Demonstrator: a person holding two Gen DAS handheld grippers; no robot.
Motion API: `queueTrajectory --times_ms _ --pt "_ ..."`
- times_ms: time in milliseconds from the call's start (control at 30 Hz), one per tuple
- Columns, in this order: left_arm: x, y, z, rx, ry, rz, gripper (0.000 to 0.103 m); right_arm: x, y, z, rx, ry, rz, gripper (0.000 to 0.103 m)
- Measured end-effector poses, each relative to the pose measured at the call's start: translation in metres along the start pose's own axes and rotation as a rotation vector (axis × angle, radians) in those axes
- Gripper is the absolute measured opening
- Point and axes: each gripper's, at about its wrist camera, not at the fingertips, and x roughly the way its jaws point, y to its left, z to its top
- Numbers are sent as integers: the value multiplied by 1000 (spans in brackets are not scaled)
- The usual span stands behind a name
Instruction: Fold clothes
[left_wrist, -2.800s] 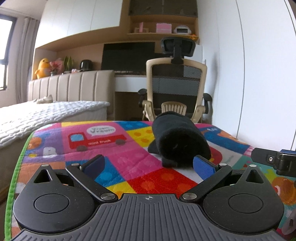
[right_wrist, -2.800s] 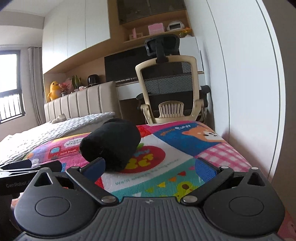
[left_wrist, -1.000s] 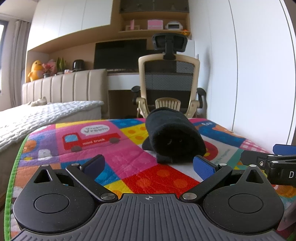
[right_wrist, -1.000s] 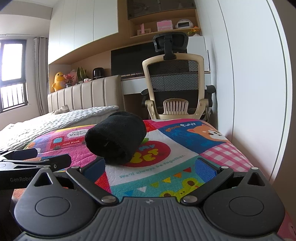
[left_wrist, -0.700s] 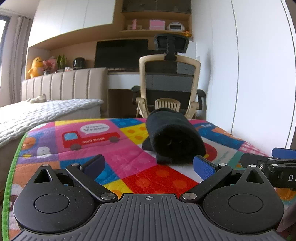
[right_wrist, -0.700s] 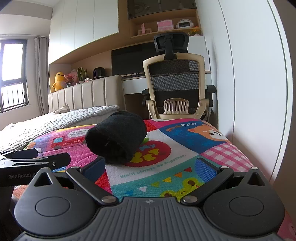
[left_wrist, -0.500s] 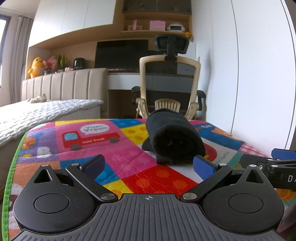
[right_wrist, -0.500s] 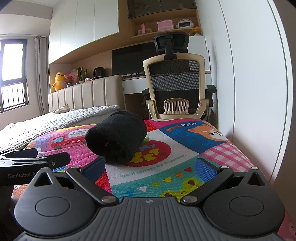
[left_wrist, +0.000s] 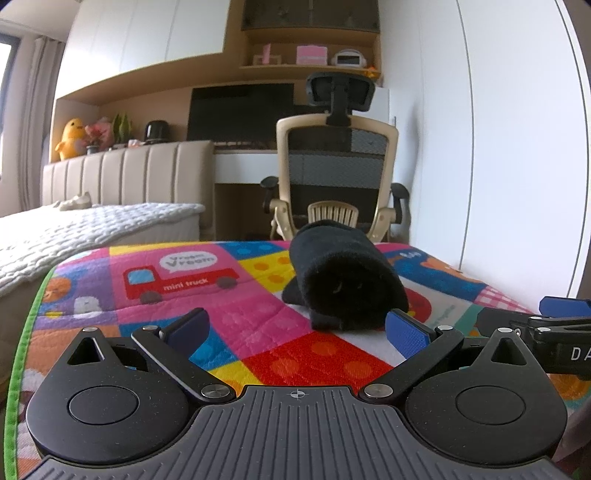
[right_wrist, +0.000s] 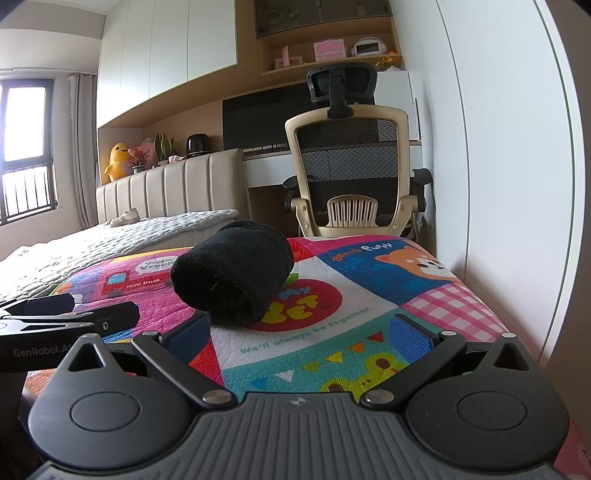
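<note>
A black garment rolled into a thick bundle (left_wrist: 341, 275) lies on the colourful cartoon mat (left_wrist: 207, 295), its rolled end facing me. My left gripper (left_wrist: 297, 330) is open just short of the bundle, nothing between its blue pads. In the right wrist view the same black roll (right_wrist: 234, 275) sits ahead and left of my right gripper (right_wrist: 299, 338), which is also open and empty above the mat (right_wrist: 369, 295). Each gripper shows at the edge of the other's view: the right gripper (left_wrist: 535, 328) on the right side, the left gripper (right_wrist: 66, 317) on the left.
A beige office chair (left_wrist: 334, 173) stands just beyond the mat's far edge, before a desk. A bed with a white quilt (left_wrist: 66, 236) borders the mat on the left. A white wall (right_wrist: 498, 166) runs close along the right side.
Both grippers have drawn back slightly from the black roll and settled; they stay open. The roll has not moved in the last second.
</note>
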Motion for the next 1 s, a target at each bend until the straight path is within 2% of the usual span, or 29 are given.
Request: queueTrajectory --times_ms 100,667,1000 --pt "0 -1 0 -1 0 17 103 0 -1 0 1 2 1 103" --pt "1 -4 0 29 9 8 103 2 -5 -1 20 6 18 103" --pt "-1 1 0 0 -4 -8 103 4 4 -1 -35 21 1 103"
